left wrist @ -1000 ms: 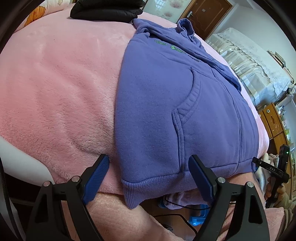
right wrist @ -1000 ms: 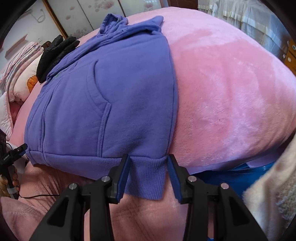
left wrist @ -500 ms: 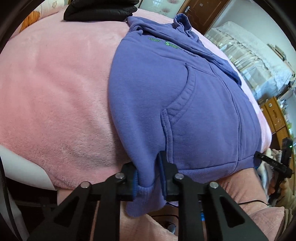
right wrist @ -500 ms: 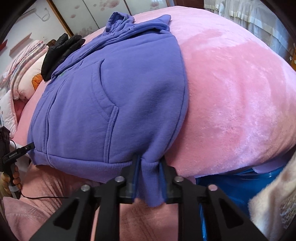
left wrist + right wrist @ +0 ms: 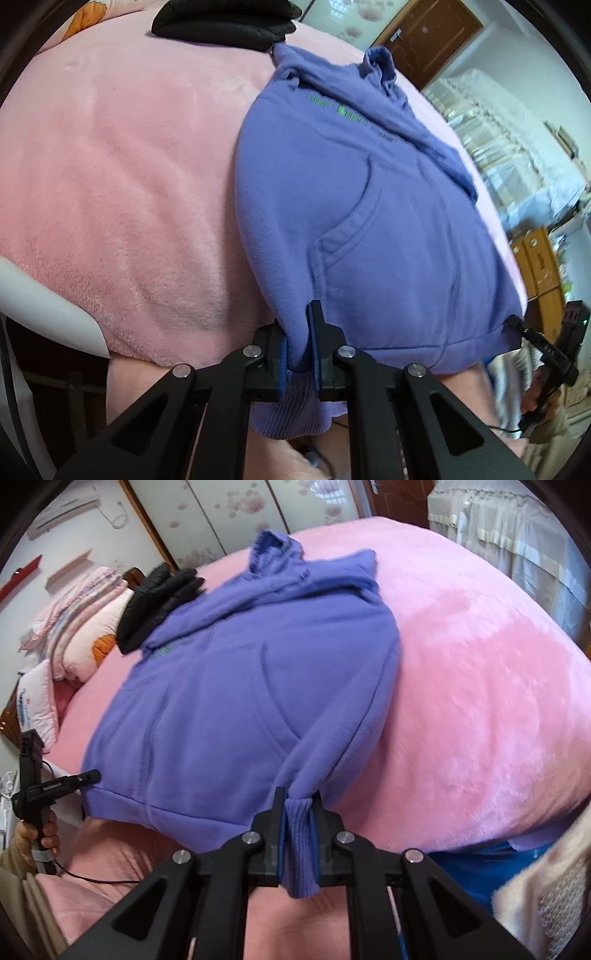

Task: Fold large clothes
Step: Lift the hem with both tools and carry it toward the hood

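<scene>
A purple zip hoodie (image 5: 388, 229) lies front up on a pink blanket (image 5: 122, 184), sleeves folded in, hood at the far end. My left gripper (image 5: 297, 332) is shut on the ribbed hem at its left bottom corner. My right gripper (image 5: 298, 812) is shut on the ribbed hem at the right bottom corner of the hoodie (image 5: 240, 701), and that corner is lifted off the pink blanket (image 5: 480, 701). The right gripper also shows at the right edge of the left wrist view (image 5: 517, 325), and the left gripper at the left edge of the right wrist view (image 5: 86, 777).
A folded black garment (image 5: 225, 22) lies at the far end of the bed, next to the hood; it also shows in the right wrist view (image 5: 159, 602). Pillows (image 5: 70, 635) lie behind it. A covered bed (image 5: 517, 140) and wooden cabinet (image 5: 539, 258) stand to the right.
Both grippers closed on the hoodie's bottom corners, then raised the hem off the blanket; the cloth now bunches toward each gripper.
</scene>
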Demonstrator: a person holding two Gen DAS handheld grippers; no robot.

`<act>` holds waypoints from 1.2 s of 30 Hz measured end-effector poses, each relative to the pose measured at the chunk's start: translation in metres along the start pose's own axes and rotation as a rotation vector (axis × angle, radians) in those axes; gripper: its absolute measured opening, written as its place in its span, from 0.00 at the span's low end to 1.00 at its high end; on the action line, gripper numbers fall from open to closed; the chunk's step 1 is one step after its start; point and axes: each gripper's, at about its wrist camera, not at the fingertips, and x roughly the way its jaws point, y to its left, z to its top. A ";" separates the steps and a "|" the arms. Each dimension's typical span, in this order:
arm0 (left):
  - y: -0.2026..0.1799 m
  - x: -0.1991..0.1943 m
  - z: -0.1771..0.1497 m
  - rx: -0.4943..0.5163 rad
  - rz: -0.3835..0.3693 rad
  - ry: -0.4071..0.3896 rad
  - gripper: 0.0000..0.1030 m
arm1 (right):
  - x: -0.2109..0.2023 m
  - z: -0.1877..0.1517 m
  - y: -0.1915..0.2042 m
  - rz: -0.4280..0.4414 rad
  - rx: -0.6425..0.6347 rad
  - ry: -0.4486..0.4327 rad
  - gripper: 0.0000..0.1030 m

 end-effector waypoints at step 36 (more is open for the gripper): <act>-0.050 0.117 0.382 -0.381 0.031 -0.191 0.07 | 0.124 0.331 -0.098 0.068 0.538 -0.166 0.09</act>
